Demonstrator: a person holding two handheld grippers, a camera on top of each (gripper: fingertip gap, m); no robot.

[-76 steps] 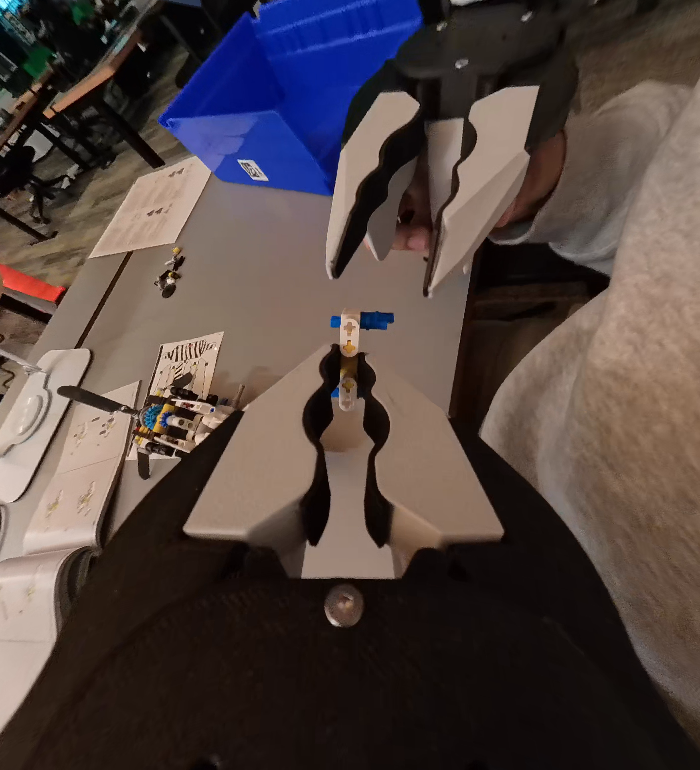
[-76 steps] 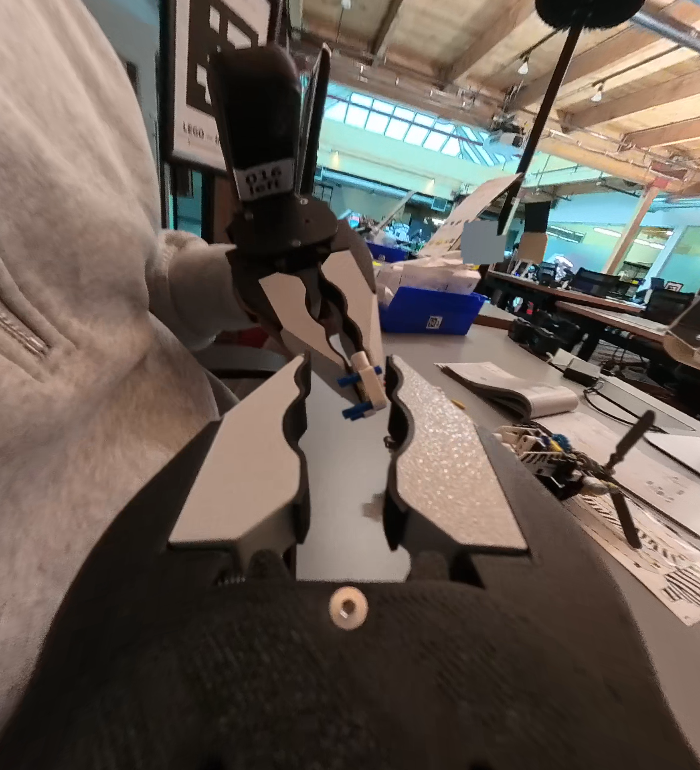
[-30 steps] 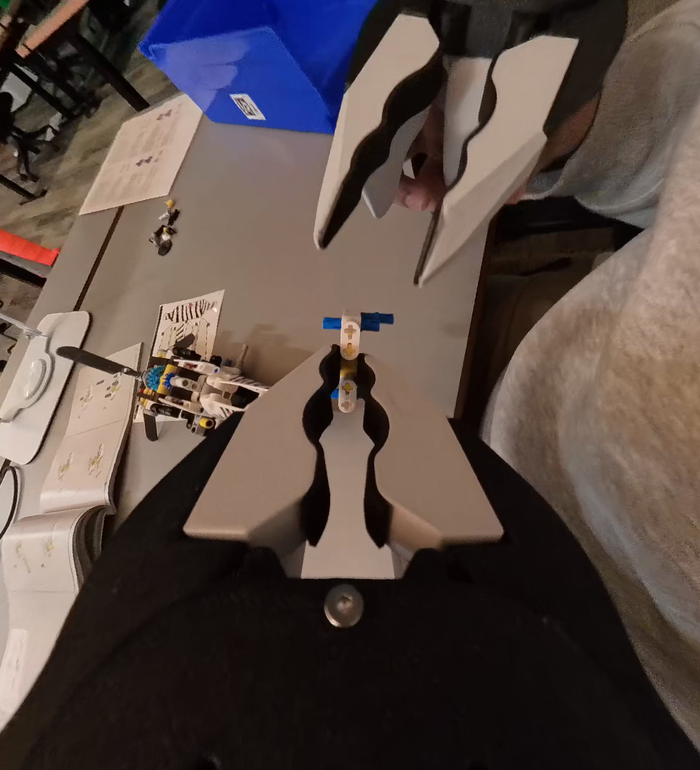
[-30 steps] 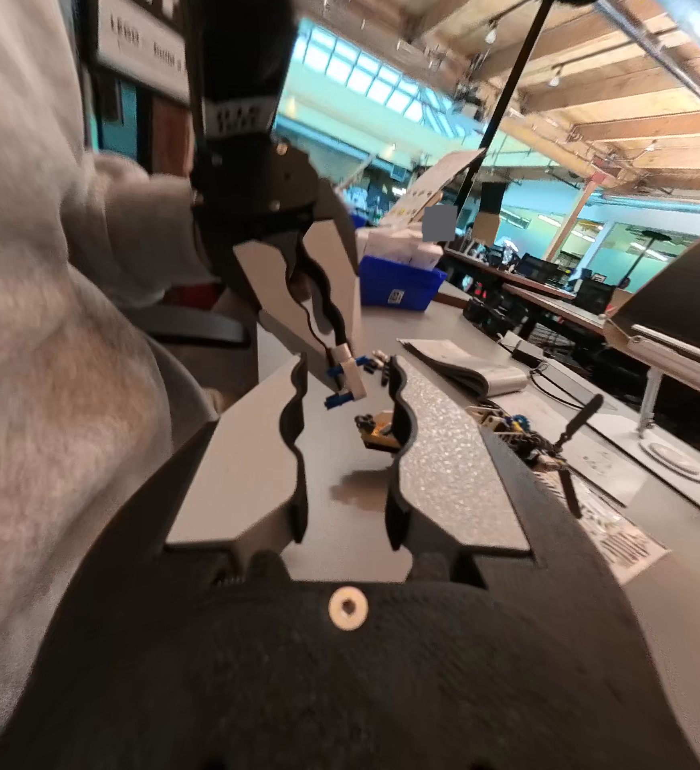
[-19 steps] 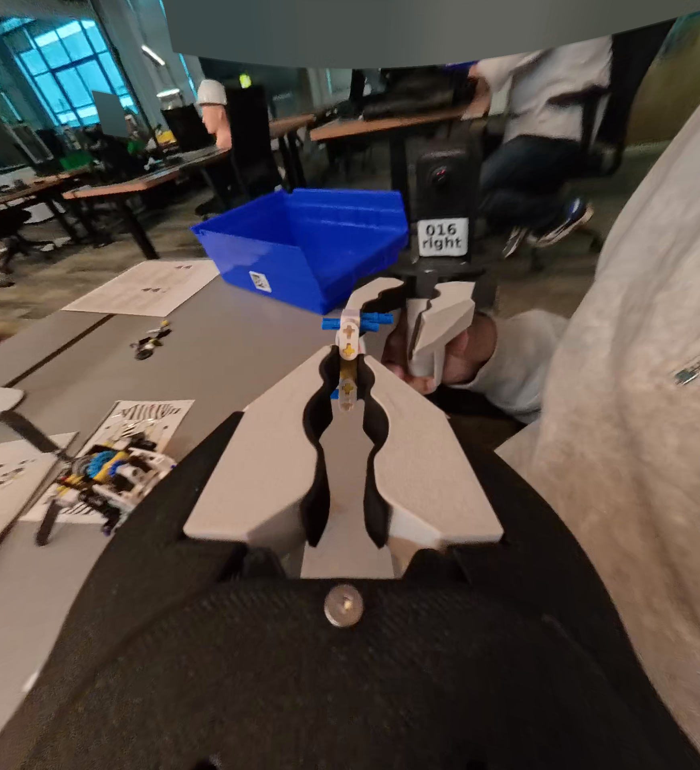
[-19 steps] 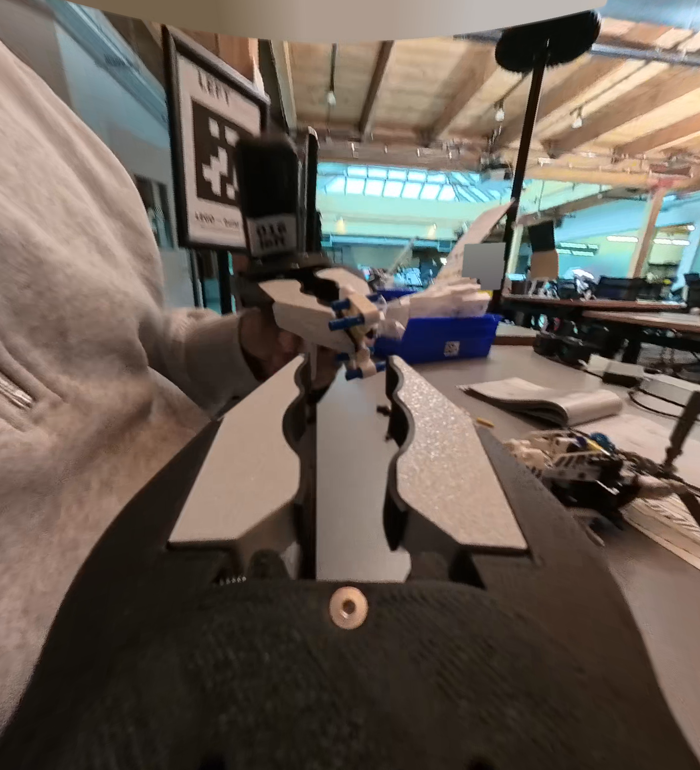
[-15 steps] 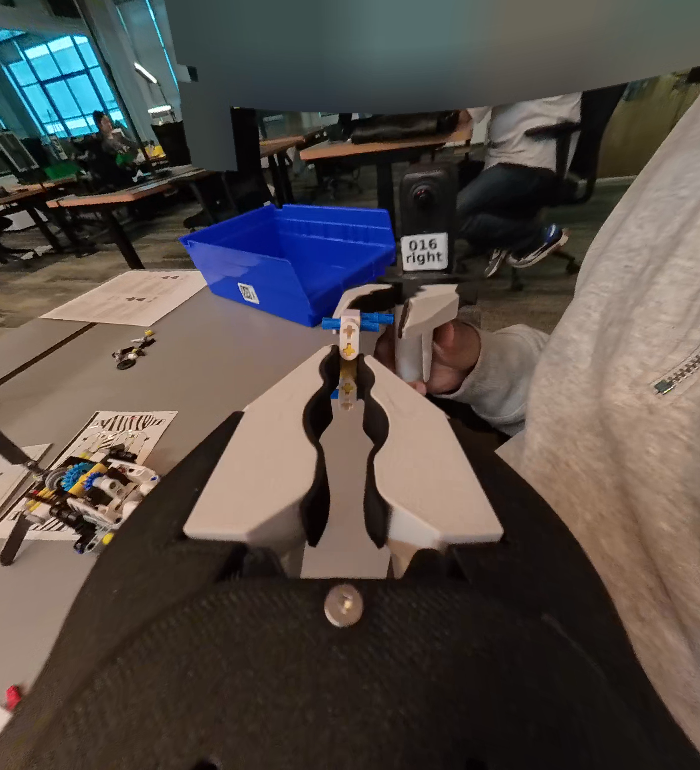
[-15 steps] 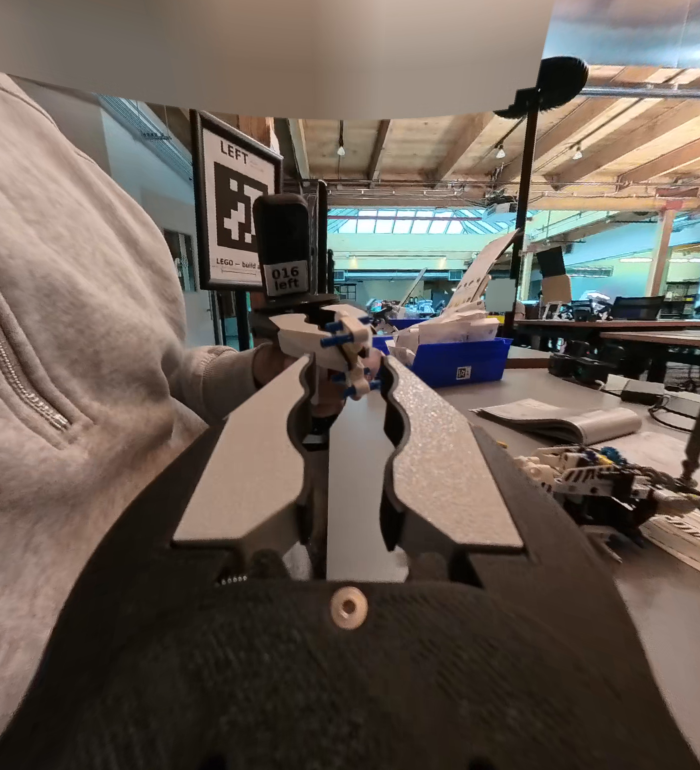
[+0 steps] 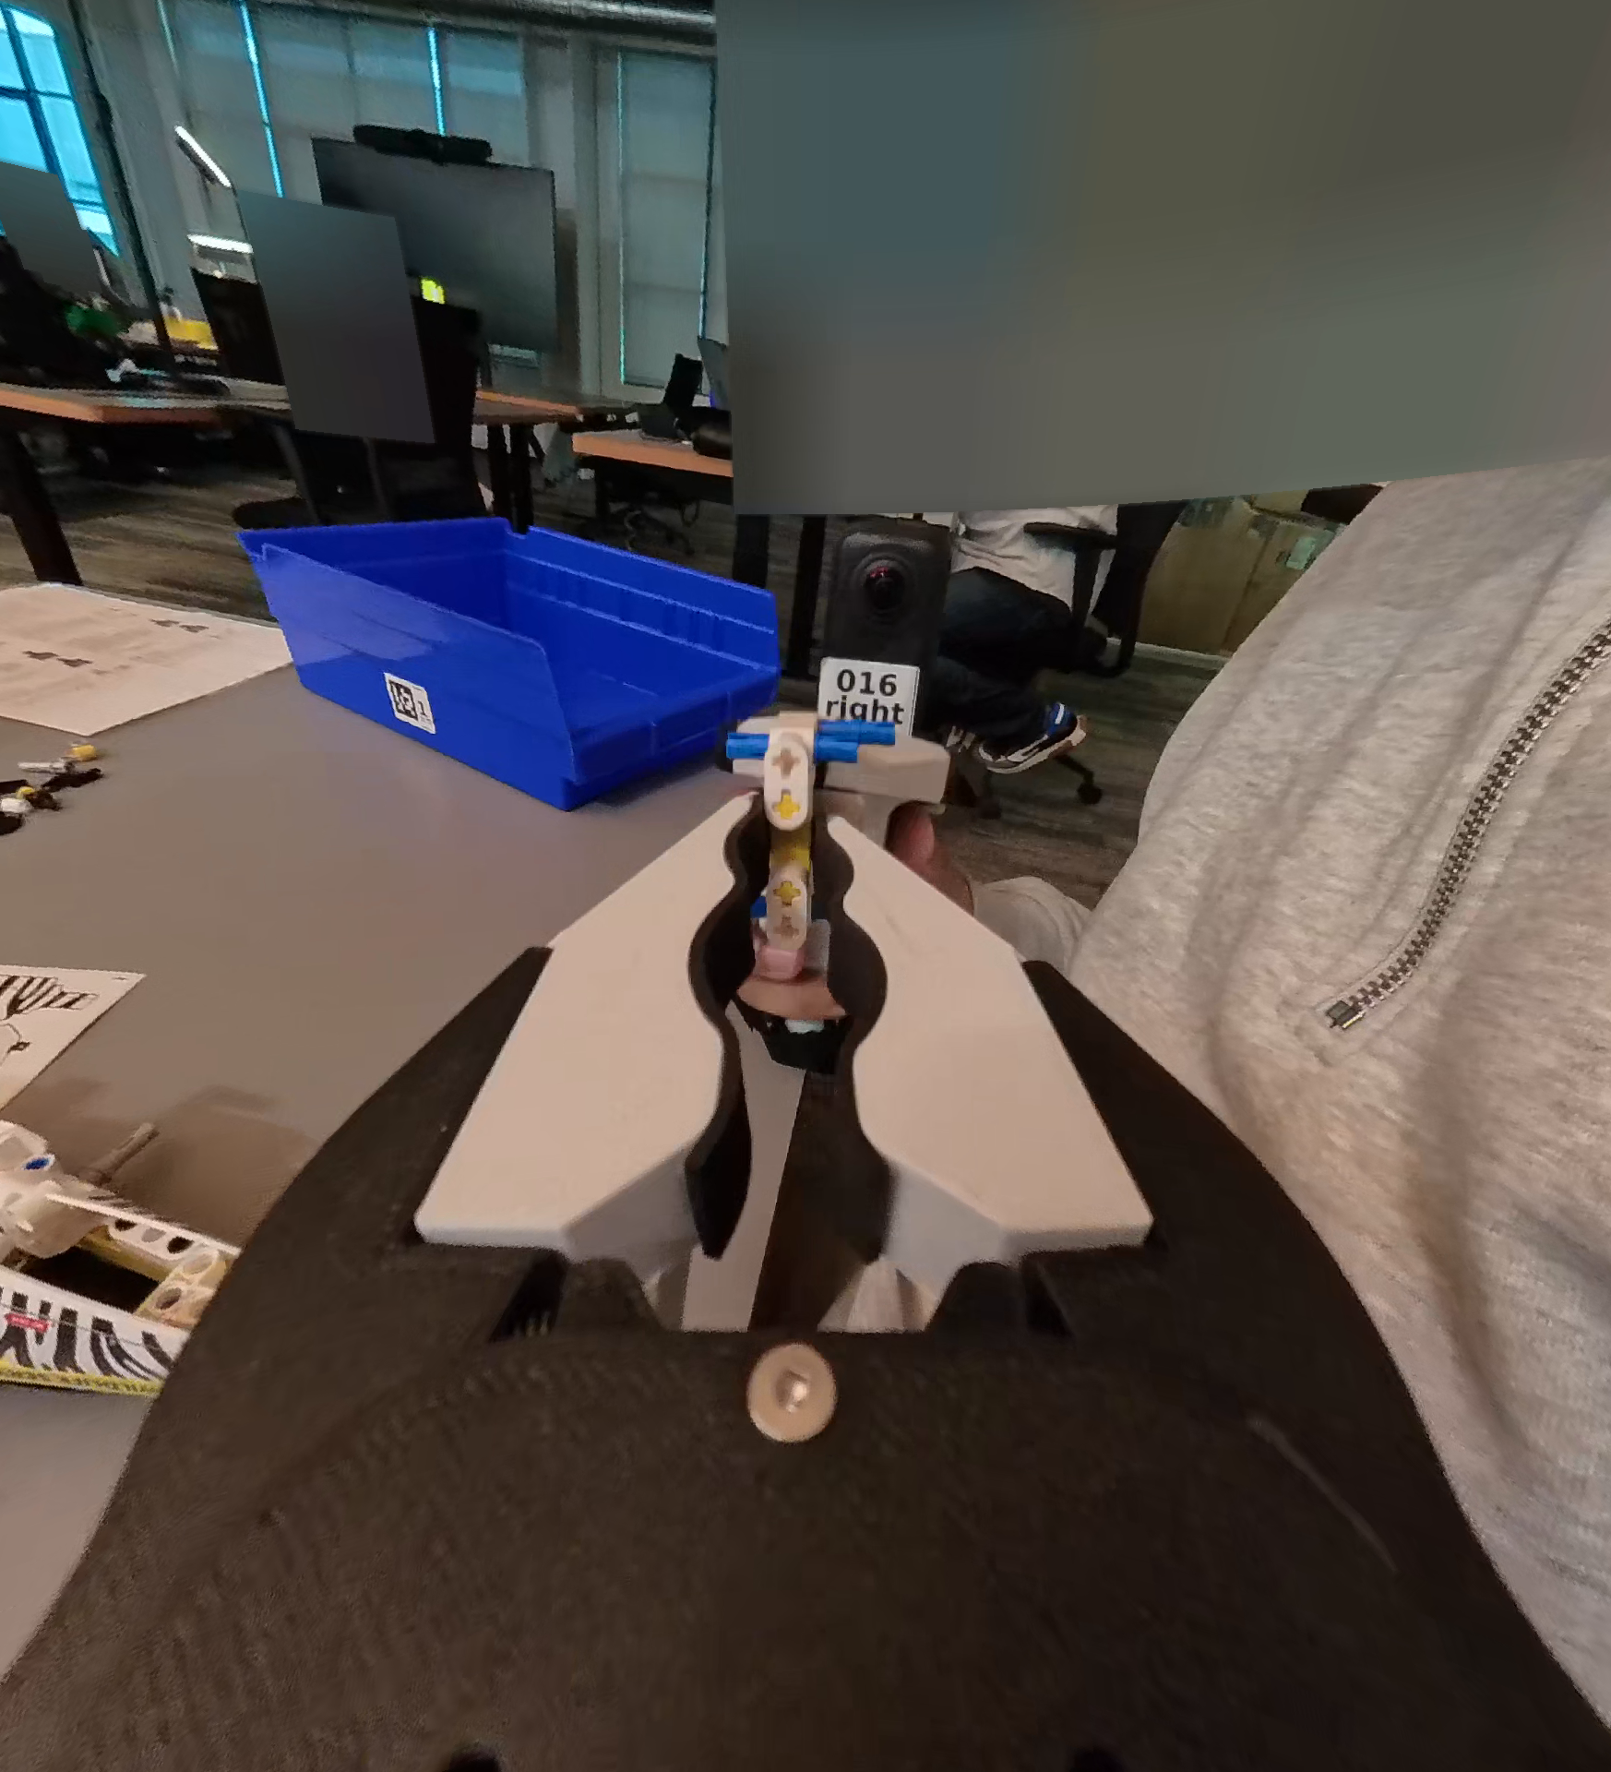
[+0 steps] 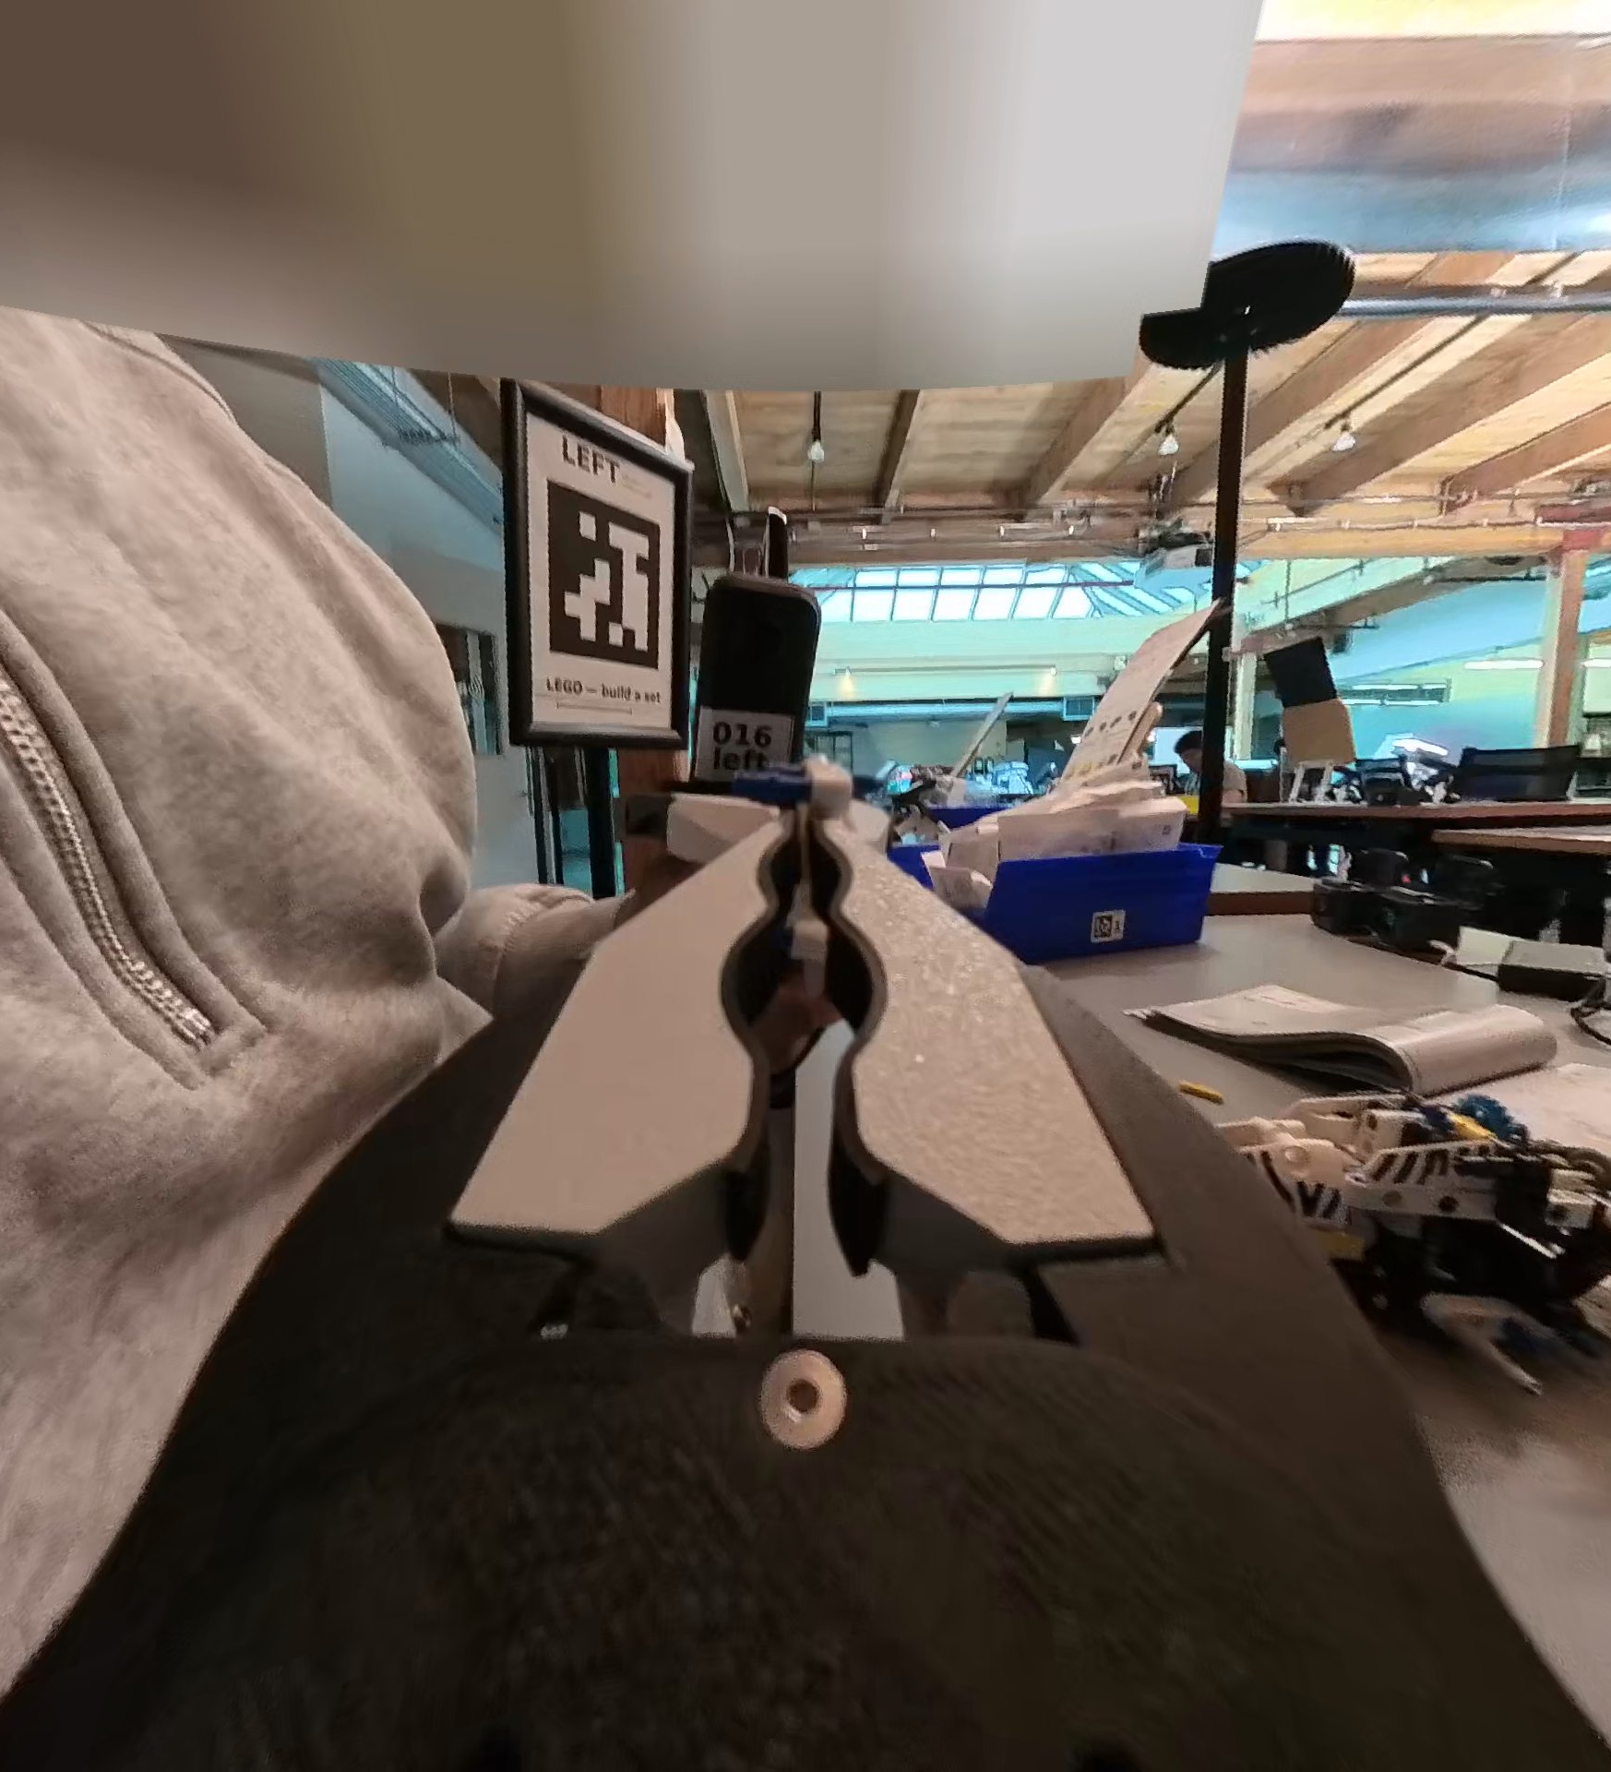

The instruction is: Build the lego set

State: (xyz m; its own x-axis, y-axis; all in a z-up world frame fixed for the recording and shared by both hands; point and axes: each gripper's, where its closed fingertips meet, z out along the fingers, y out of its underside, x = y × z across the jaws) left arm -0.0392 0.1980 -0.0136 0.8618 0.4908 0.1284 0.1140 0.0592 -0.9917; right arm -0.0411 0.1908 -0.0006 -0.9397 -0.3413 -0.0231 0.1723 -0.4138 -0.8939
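Your left tool (image 9: 787, 868) clamps the small white lego beam with blue cross-pins (image 9: 790, 791), raised above the grey table (image 9: 322, 863). Your right tool (image 10: 806, 849) has its fingers nearly together on the beam's far end. Light, rigid, slippery part: grip the flat beam faces, not the pins.

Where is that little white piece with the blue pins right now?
In the left wrist view, the white piece is held upright between the left gripper's closed jaws, above the grey table, with the right gripper just behind.
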